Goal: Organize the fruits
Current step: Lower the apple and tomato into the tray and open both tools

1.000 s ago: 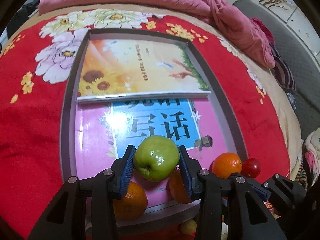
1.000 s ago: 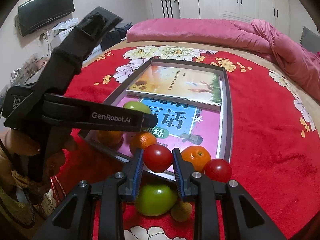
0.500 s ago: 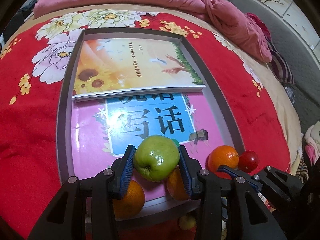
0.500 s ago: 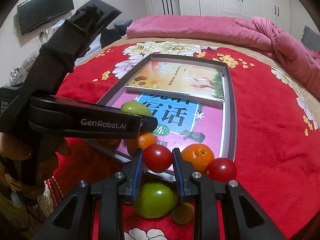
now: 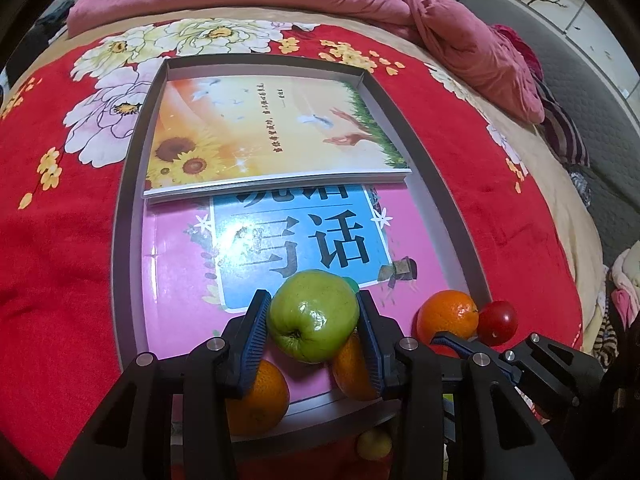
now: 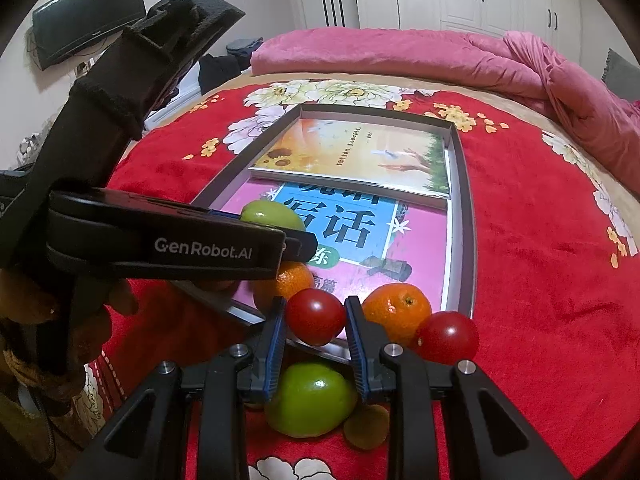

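Observation:
My left gripper (image 5: 314, 326) is shut on a green apple (image 5: 314, 316) and holds it above the near end of a grey tray (image 5: 128, 200) on the bed. My right gripper (image 6: 316, 322) is shut on a red tomato (image 6: 315, 316) over the tray's near edge. Inside the tray's near end lie three oranges (image 5: 256, 396) (image 5: 352, 368) (image 5: 448, 314). A second tomato (image 6: 446, 336) sits just outside the tray's right corner. A second green apple (image 6: 310, 398) and a small brownish fruit (image 6: 366, 426) lie on the blanket below my right gripper.
Two books lie in the tray: a sunflower one (image 5: 264, 136) at the far end and a pink and blue one (image 5: 304, 240) under the fruits. A red flowered blanket (image 5: 60, 240) covers the bed. A pink quilt (image 6: 400, 56) lies at the far side.
Both grippers keep their hold. The left gripper has moved a little forward over the tray with the apple. The right gripper has also edged forward with the tomato.

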`<state>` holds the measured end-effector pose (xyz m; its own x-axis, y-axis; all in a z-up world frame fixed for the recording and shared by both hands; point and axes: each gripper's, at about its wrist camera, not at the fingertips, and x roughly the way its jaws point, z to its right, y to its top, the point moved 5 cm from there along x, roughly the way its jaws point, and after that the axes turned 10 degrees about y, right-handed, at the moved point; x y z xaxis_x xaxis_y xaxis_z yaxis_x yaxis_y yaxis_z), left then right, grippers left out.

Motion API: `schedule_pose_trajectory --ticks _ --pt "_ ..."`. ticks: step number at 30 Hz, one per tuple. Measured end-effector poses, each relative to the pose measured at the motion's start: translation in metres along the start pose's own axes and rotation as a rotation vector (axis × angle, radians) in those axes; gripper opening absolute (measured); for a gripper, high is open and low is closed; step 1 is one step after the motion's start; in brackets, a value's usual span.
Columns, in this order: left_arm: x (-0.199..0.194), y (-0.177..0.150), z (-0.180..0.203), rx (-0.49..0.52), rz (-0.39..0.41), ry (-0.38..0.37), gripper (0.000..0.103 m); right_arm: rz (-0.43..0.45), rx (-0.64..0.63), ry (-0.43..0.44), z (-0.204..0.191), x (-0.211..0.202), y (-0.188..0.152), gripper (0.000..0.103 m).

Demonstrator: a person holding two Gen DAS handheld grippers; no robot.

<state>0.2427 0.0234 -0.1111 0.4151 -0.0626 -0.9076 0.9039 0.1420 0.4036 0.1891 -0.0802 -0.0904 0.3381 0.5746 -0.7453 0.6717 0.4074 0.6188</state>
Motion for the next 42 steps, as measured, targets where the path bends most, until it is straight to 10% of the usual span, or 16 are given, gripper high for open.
schedule_pose_trajectory --ticks 42 --pt "-0.02 -0.003 -0.003 -0.047 0.025 -0.037 0.059 0.087 0.028 -0.005 -0.009 -0.042 0.001 0.063"
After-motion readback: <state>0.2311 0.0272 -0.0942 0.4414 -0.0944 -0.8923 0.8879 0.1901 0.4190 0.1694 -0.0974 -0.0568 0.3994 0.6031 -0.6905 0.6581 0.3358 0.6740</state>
